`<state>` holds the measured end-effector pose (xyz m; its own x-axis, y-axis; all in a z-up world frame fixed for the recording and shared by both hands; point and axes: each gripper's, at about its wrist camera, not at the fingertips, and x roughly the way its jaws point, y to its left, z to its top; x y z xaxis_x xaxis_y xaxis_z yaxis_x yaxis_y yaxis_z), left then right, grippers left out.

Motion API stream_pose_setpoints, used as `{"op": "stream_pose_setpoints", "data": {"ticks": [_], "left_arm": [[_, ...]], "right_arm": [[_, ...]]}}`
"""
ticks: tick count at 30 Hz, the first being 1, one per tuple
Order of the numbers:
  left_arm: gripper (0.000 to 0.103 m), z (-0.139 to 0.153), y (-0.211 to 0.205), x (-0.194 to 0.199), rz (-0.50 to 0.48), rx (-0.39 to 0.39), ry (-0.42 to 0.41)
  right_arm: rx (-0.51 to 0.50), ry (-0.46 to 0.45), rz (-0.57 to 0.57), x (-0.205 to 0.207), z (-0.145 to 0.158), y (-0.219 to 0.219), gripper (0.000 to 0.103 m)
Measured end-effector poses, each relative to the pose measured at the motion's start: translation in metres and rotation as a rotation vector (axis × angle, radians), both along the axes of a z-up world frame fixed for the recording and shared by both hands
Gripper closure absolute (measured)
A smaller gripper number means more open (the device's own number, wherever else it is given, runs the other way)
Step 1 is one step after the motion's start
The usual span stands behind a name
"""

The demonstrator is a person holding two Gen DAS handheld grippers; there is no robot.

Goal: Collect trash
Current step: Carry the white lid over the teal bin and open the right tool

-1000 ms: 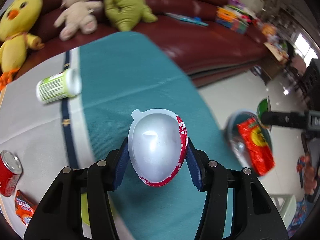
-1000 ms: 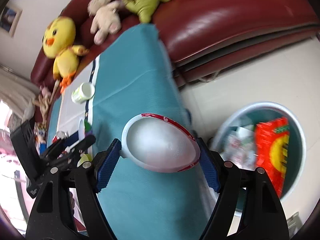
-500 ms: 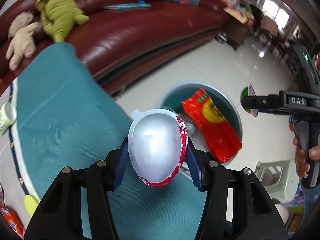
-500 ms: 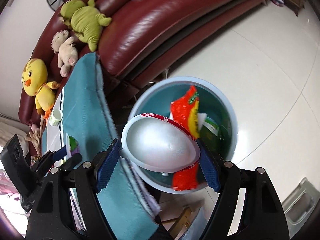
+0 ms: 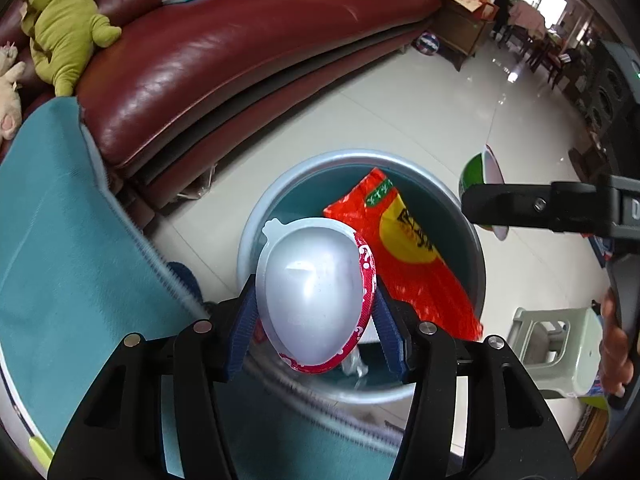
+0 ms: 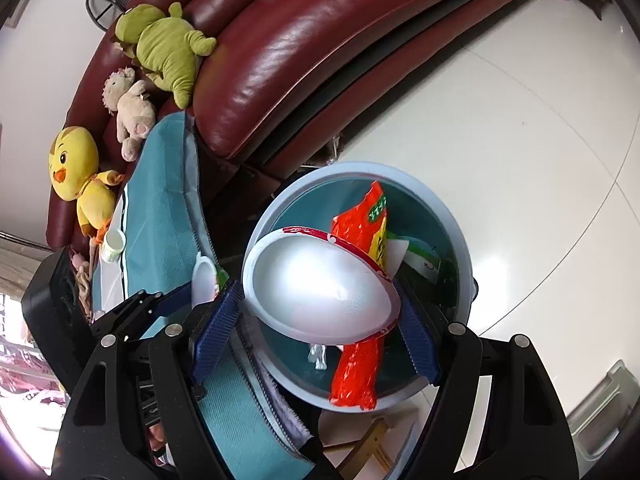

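My left gripper (image 5: 314, 296) holds a white foam bowl with a red rim (image 5: 316, 292) between its blue pads, just above the near edge of the round blue bin (image 5: 360, 154); its jaws are opening while the bowl still sits between them. My right gripper (image 6: 316, 300) is shut on a second red-rimmed white bowl (image 6: 320, 288), hanging over the bin (image 6: 360, 166). A red snack bag (image 5: 412, 248) leans inside the bin, with other wrappers under it. In the left wrist view the right gripper's finger (image 5: 540, 210) and its bowl, edge-on (image 5: 480, 176), sit beyond the bin.
The teal-covered table (image 5: 60, 240) edges the bin on the left. A dark red sofa (image 5: 240, 40) with plush toys (image 6: 168, 48) runs behind. A pale green stool (image 5: 552, 340) stands right of the bin. A white cup (image 6: 112, 244) lies on the table.
Both grippers have swung with their bowls from over the table to over the bin and dropped lower. The bin now fills the middle of both views.
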<state>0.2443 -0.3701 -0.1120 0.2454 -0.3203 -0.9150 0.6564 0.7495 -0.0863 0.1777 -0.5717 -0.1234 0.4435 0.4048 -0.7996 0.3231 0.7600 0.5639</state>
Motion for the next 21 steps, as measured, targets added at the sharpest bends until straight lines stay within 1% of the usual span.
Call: {"op": "stream_pose_setpoints", "data": {"ticks": [2,3,4,6,9,12,15,21], "left_arm": [[0.037,-0.002,-0.004,0.004,0.006,0.008,-0.004],[0.031,-0.002,-0.004,0.004,0.013,0.014,-0.014],[0.027,-0.002,-0.003,0.004,0.02,0.013,-0.028],[0.022,-0.001,0.002,0.005,0.029,0.01,-0.039],[0.021,0.0,0.011,0.008,0.048,0.01,-0.028],[0.019,0.002,0.025,0.007,0.071,0.0,-0.01],[0.017,0.006,0.036,0.002,0.082,-0.006,-0.01],[0.012,0.016,0.066,-0.009,0.125,-0.051,0.01]], "right_arm": [[-0.001,0.006,-0.006,0.002,-0.001,-0.003,0.031],[-0.003,0.008,-0.008,0.003,-0.002,-0.004,0.031],[-0.004,0.01,-0.009,0.004,-0.003,-0.005,0.031],[-0.006,0.012,-0.008,0.006,-0.003,-0.005,0.031],[-0.009,0.013,0.003,0.01,-0.004,-0.001,0.031],[-0.009,0.011,0.017,0.015,-0.003,0.004,0.031],[-0.014,0.007,0.038,0.02,-0.001,0.013,0.031],[-0.039,0.019,0.079,0.033,0.0,0.034,0.031]]}}
